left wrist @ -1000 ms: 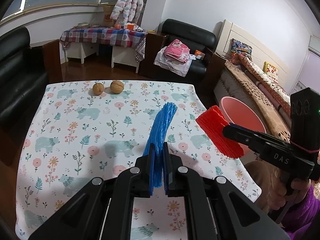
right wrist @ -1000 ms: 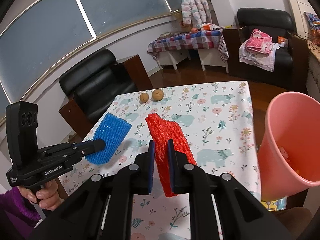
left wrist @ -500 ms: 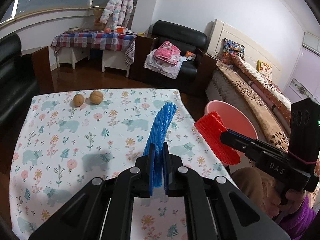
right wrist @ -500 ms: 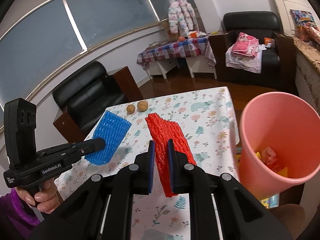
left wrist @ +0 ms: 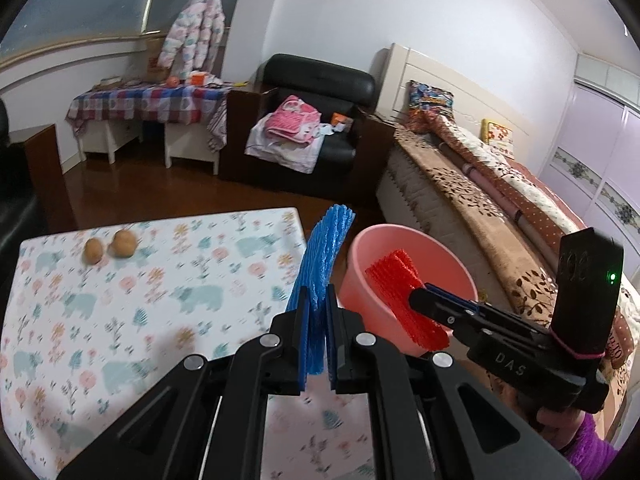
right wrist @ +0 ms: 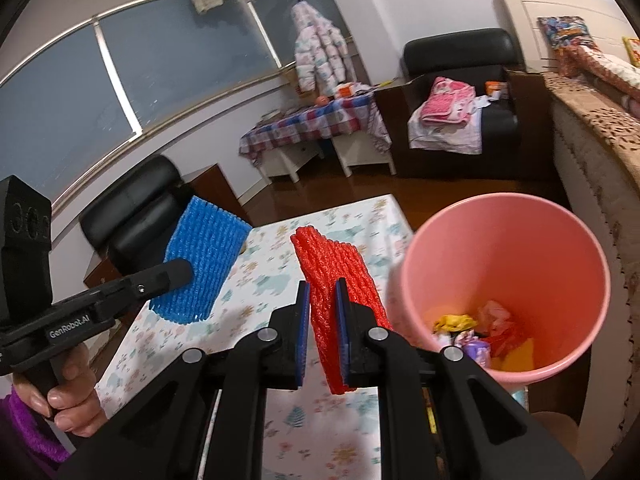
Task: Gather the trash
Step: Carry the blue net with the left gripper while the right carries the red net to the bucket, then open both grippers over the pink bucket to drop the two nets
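- Far left in the left wrist view, two walnuts (left wrist: pixel 110 247) lie side by side on the table (left wrist: pixel 120 320), which wears a cloth printed with flowers and bears.
- The left gripper (left wrist: pixel 318 334) has its jaws pinched on a blue foam net (left wrist: pixel 320 264), which stands up edge-on between the pads, over the table's right edge.
- In the right wrist view a hand (right wrist: pixel 68 396) with a purple sleeve grips that tool's handle.
- Right of it, the right gripper (right wrist: pixel 323 336) has its jaws clamped on a red foam net (right wrist: pixel 336 276), thick enough to keep the pads a little apart.
- The left wrist view shows the red net's far end over the mouth of the pink bin (right wrist: pixel 508 208).
- The bin stands just beside the table and already holds crumpled wrappers (right wrist: pixel 476 328).
- Furthest right runs a bed (left wrist: pixel 500 200) with patterned covers.
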`<state>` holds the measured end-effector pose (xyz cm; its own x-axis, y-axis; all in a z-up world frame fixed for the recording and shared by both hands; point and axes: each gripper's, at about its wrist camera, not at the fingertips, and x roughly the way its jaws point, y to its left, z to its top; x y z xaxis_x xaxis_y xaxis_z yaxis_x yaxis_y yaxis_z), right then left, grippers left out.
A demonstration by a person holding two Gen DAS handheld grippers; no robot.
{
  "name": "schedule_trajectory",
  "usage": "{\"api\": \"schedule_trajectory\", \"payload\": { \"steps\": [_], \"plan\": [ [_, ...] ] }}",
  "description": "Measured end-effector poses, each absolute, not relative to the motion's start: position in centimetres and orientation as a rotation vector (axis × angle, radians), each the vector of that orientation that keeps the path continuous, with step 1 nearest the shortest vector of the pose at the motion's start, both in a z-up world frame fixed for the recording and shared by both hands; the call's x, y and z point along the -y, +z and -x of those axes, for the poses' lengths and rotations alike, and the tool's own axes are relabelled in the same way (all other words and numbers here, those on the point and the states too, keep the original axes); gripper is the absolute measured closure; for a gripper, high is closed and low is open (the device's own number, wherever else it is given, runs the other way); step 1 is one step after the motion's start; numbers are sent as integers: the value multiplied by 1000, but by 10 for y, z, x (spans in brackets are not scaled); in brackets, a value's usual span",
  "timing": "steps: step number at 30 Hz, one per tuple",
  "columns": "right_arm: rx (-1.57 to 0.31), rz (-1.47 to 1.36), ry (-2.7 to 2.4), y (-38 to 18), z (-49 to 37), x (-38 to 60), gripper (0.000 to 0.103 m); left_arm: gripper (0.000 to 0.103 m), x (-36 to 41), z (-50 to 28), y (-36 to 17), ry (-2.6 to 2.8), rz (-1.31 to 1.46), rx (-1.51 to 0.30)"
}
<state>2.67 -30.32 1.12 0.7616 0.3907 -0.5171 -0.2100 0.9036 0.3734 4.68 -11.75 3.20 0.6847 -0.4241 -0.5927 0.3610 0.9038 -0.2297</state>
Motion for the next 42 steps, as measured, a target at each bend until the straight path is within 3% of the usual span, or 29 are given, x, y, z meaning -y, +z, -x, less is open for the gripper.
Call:
{"api": "schedule_trajectory", "payload": {
  "steps": [24,42],
  "plan": [
    [-603,-405,146,-10,-48,396,90,97,221,-96,20,-539,29,-714],
    [-661,-456,74,-36,-64,430,90,97,278,-128,-25,-566,-26,-817]
  ]
}}
